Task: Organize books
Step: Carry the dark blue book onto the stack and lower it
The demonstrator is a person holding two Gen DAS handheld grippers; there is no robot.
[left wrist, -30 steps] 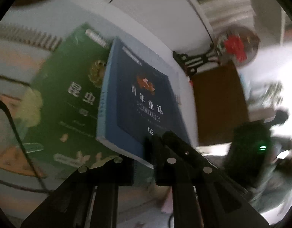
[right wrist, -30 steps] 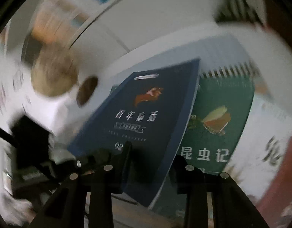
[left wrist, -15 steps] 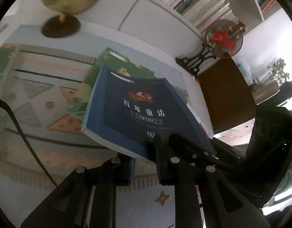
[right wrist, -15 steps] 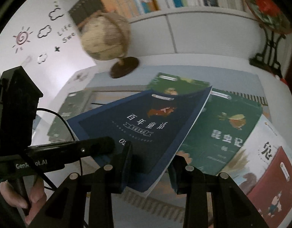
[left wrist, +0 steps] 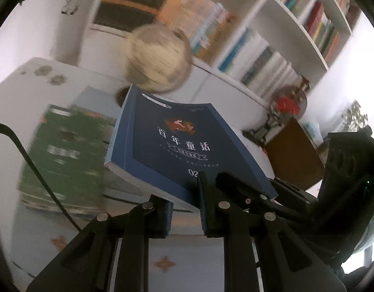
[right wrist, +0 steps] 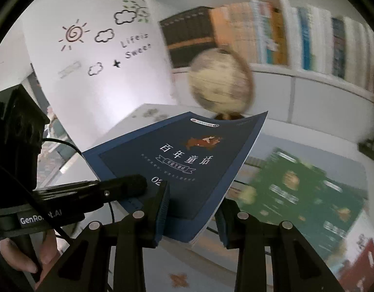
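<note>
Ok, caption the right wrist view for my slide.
Both grippers, right gripper and left gripper, hold a dark blue book raised before a globe.

Left gripper (left wrist: pixel 185 209) jaws clamp the blue book (left wrist: pixel 177 150) at frame centre; blurred globe (left wrist: pixel 157 58) above.

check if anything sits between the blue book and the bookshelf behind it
Yes: the globe stands on the table right behind the blue book, in front of the bookshelf. Both grippers, left and right, hold the book.
</note>
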